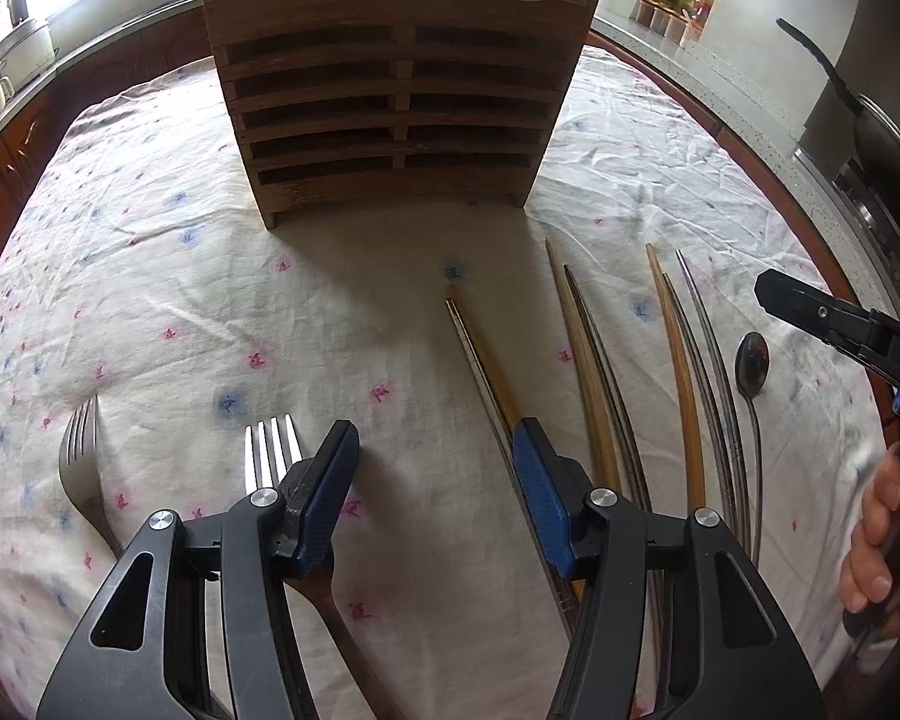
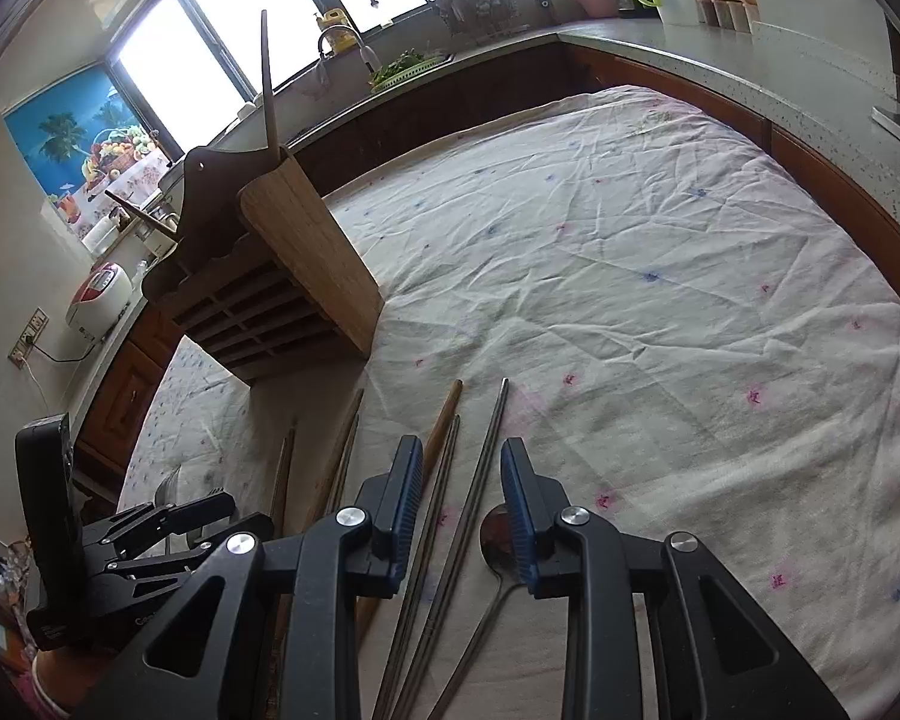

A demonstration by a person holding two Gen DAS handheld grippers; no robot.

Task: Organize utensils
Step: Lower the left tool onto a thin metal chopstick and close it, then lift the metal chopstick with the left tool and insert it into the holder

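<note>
We see a desk under a wrinkled floral tablecloth (image 1: pixel 150 276). At twelve o'clock stands a slatted wooden utensil holder (image 1: pixel 396 102). Two forks (image 1: pixel 273 447) lie at seven o'clock. Wooden and metal chopsticks (image 1: pixel 576 330) fan out around four o'clock, a metal spoon (image 1: pixel 752 366) just beside them.

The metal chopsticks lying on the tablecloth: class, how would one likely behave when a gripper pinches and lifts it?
A metal chopstick looks thin, smooth and shiny, so it may slip between the pads. It appears rigid, unlikely to bend. Lying flat on the wrinkled tablecloth, it may roll if nudged.
</note>
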